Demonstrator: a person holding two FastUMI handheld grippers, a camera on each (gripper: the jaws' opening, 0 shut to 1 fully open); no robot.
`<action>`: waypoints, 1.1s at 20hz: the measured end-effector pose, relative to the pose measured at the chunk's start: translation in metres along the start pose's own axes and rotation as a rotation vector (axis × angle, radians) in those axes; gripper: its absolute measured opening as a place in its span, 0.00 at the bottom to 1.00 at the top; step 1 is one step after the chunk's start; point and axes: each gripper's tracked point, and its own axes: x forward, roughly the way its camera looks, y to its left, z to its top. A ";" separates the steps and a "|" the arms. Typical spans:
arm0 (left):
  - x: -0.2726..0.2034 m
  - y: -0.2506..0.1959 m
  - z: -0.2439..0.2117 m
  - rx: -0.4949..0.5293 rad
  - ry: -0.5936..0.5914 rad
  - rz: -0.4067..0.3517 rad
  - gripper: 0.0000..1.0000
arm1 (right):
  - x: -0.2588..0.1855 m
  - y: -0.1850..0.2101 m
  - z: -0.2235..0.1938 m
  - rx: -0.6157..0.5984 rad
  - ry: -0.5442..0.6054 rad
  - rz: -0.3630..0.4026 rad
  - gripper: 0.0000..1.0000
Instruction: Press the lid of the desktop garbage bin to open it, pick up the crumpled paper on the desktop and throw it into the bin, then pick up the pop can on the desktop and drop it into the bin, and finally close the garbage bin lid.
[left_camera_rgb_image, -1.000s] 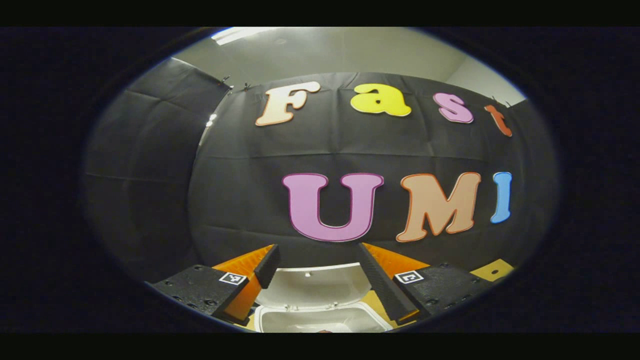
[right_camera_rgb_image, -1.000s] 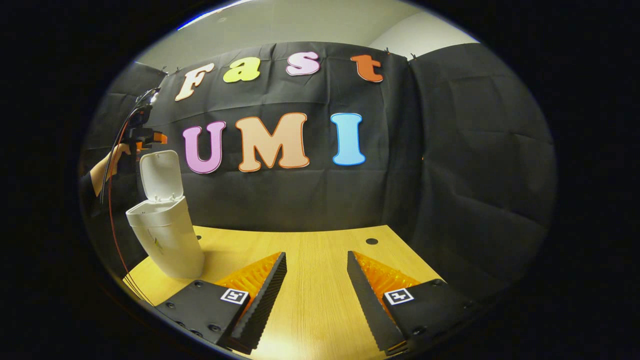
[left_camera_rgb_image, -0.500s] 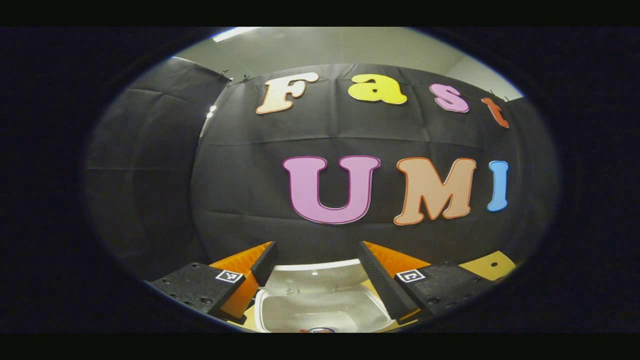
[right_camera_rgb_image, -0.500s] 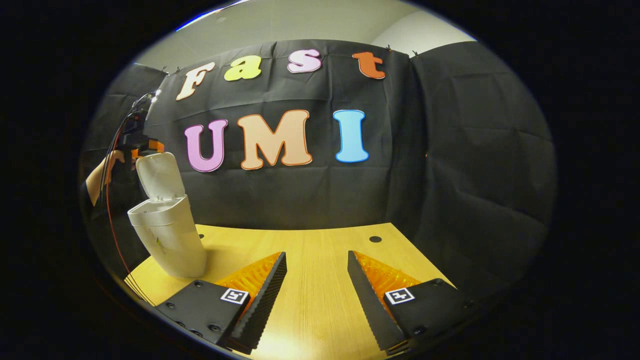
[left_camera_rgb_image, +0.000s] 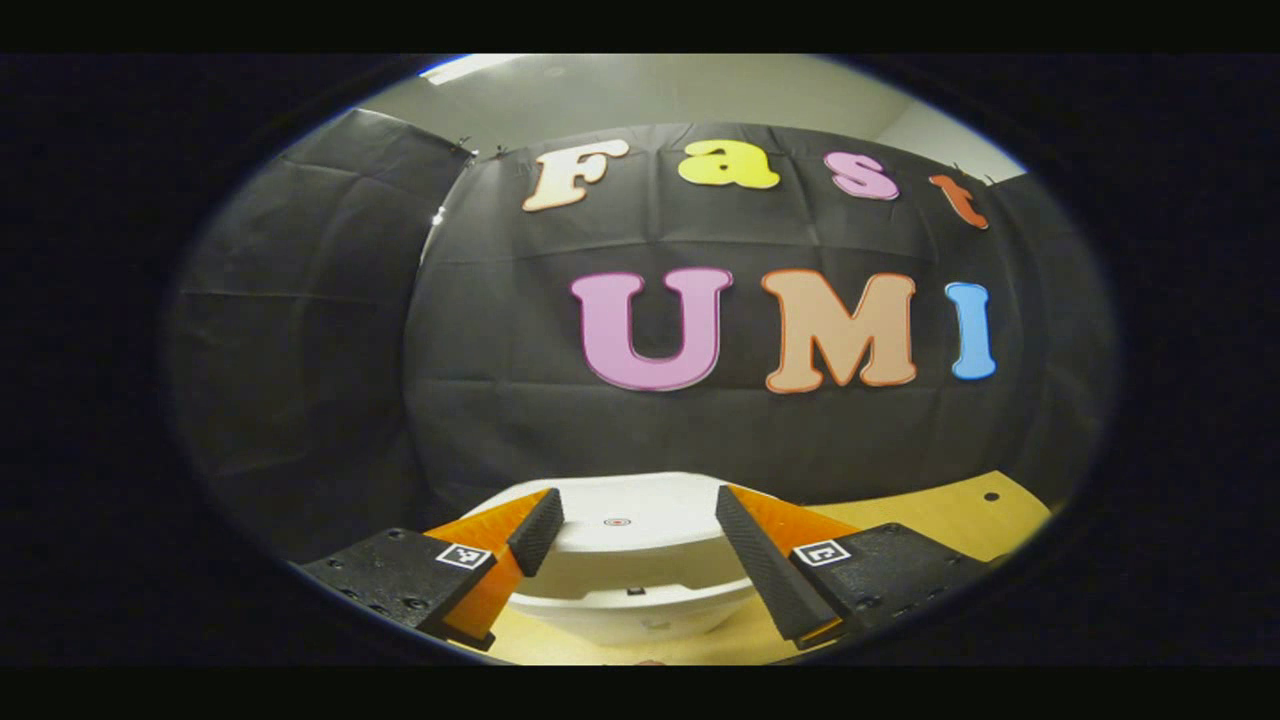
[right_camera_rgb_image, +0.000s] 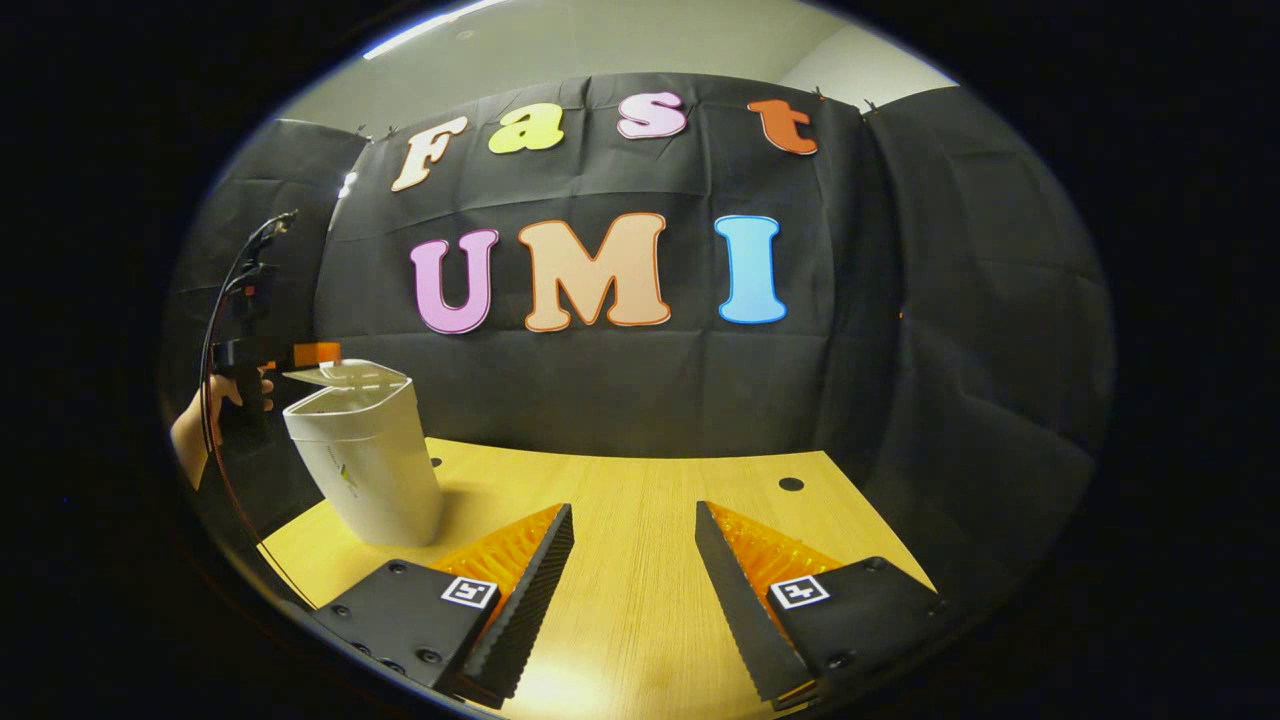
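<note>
The white garbage bin stands at the left of the wooden table. Its lid lies nearly flat, with a thin gap left at the front. My left gripper, held by a hand, sits just above the lid's rear edge. In the left gripper view the lid spreads out below my left gripper, which is open, its fingers to either side. My right gripper hovers open over bare tabletop, holding nothing.
Black cloth walls close the booth behind and on both sides. Two small round holes mark the table's far part. Cables trail from the left gripper down past the table's left edge.
The bin's lid has swung down from upright to almost flat. My left gripper came down and forward with it. My right gripper has barely shifted.
</note>
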 end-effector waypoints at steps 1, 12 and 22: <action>0.001 -0.002 -0.022 -0.022 0.055 -0.001 0.93 | 0.001 -0.001 -0.001 -0.008 0.005 0.001 0.84; -0.002 -0.011 -0.027 0.001 -0.047 -0.007 0.93 | 0.003 0.002 0.000 -0.015 0.011 0.047 0.84; -0.123 -0.140 0.042 0.015 -0.273 -0.104 0.93 | -0.010 -0.037 0.099 0.065 -0.254 0.088 0.90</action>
